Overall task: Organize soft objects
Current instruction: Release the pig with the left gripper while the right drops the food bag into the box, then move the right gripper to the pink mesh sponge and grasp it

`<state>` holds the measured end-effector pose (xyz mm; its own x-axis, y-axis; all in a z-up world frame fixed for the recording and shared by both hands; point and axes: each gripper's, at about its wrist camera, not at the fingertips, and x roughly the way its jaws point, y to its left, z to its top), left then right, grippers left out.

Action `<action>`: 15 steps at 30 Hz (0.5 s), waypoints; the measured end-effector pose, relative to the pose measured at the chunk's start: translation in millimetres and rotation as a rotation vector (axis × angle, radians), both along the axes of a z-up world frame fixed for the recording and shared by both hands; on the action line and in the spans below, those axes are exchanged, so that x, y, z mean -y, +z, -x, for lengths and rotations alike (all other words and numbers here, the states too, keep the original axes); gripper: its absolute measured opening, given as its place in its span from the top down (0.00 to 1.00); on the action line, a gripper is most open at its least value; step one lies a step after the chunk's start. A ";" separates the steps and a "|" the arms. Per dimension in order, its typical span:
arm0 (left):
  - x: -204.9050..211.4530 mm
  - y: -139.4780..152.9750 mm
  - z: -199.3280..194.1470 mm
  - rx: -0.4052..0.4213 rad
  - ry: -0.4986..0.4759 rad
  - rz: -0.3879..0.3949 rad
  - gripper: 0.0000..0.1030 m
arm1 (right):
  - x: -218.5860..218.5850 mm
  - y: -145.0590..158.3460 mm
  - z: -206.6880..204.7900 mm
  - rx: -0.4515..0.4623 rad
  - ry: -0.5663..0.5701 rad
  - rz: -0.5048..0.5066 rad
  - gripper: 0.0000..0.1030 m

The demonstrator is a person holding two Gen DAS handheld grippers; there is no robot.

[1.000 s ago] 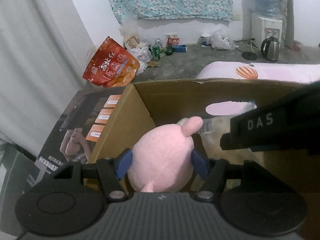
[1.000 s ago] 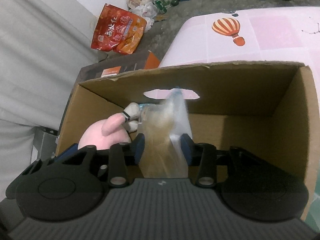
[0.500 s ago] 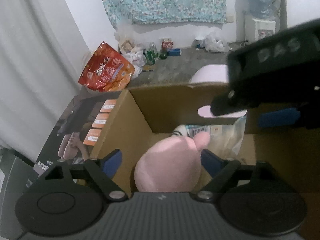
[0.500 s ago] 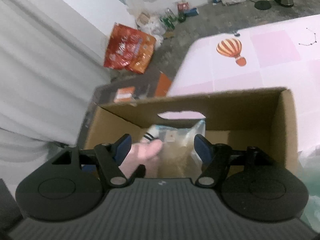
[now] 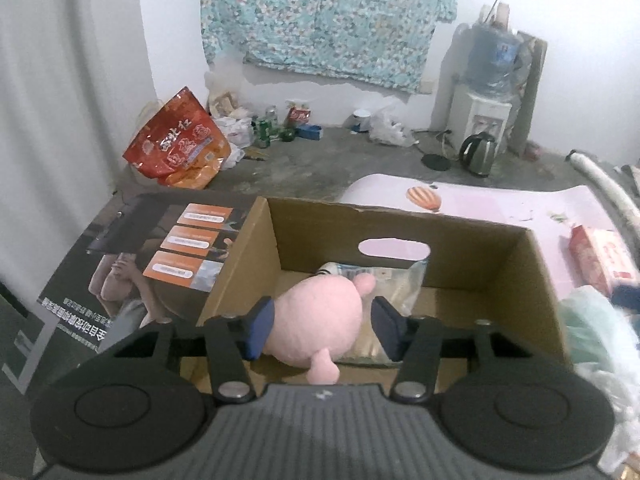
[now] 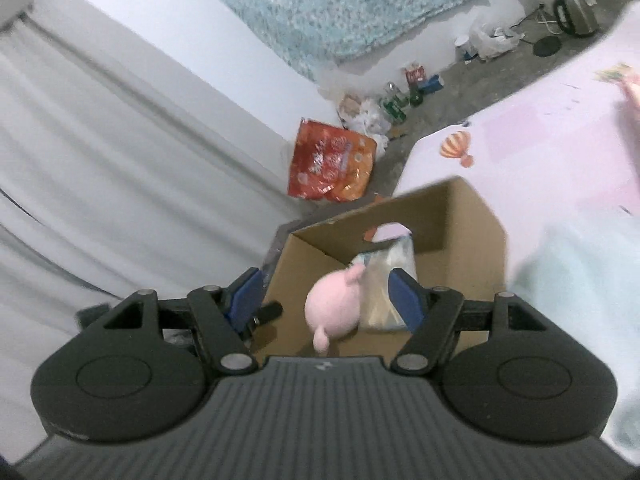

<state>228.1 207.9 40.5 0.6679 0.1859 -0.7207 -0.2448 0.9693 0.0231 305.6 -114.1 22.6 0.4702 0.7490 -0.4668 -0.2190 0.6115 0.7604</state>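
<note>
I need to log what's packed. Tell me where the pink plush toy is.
In both wrist views the pink plush toy lies inside the cardboard box, toward its left wall, touching the clear plastic packet on its right.

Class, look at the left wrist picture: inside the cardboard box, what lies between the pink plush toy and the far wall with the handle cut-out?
A clear plastic packet lies there, behind the pink plush toy and before the cardboard box wall; the left wrist view shows it.
</note>
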 end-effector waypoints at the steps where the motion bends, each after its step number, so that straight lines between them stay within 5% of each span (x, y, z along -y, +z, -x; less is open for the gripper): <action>1: 1.8 2.5 4.2 0.004 -0.004 0.002 0.47 | 15.7 0.1 10.9 -0.002 -0.016 -0.011 0.33; 3: 8.1 9.3 15.3 0.022 -0.027 0.014 0.45 | 49.3 1.0 36.1 0.012 -0.055 -0.016 0.33; 8: 37.9 27.8 46.4 0.073 -0.119 0.047 0.21 | 115.7 -7.9 105.2 0.026 -0.198 0.009 0.31; 15: 92.2 42.0 101.1 0.154 -0.300 0.143 0.01 | 157.3 -49.3 196.5 -0.010 -0.330 -0.004 0.27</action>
<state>127.0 115.7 82.5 0.7800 -0.1303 -0.6120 0.0607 0.9892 -0.1333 109.1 -271.4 -26.7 0.6834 0.5588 -0.4698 -0.0024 0.6452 0.7640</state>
